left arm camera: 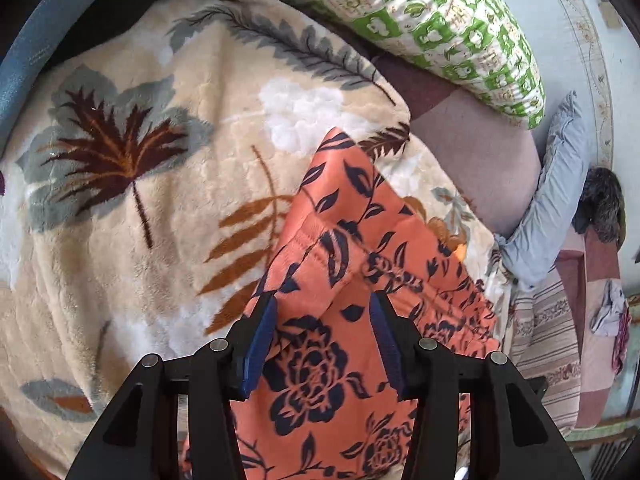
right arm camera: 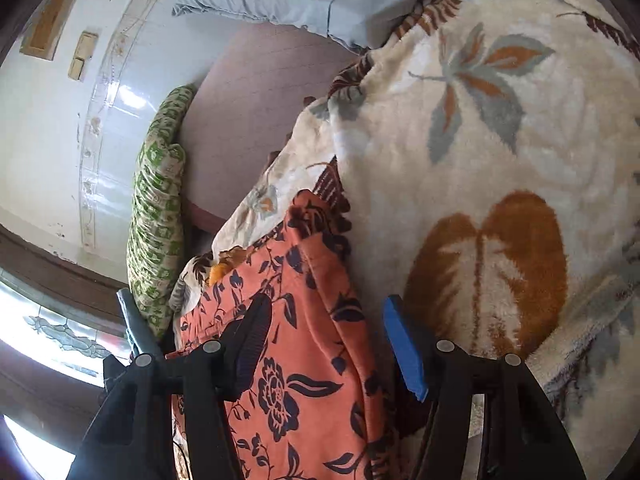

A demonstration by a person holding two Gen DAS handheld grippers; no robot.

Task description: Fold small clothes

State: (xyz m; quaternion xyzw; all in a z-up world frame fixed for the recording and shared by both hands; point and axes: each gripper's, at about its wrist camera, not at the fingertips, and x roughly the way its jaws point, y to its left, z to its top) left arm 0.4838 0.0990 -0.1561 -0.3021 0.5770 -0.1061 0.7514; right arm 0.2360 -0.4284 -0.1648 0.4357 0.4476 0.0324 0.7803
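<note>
Two grippers meet over one orange garment printed with dark navy flowers and leaves, which lies on a cream plush blanket with grey, brown and rust leaf shapes spread across the bed.

In the left wrist view, the blanket fills the left side, and the garment runs from the lower middle up to a folded point near the centre. The left gripper has its jaws parted fairly wide, with the cloth lying between the blue pads; they are not pressed onto it. Farther right lie a green-and-white patterned pillow and a pale grey-blue frilled pillow.

In the right wrist view, the green pillow stands at the left against a white tiled wall. The garment sits in the lower middle, its gathered edge between the pads. The right gripper also has its jaws spread wide, holding nothing. The blanket covers the right side.
</note>
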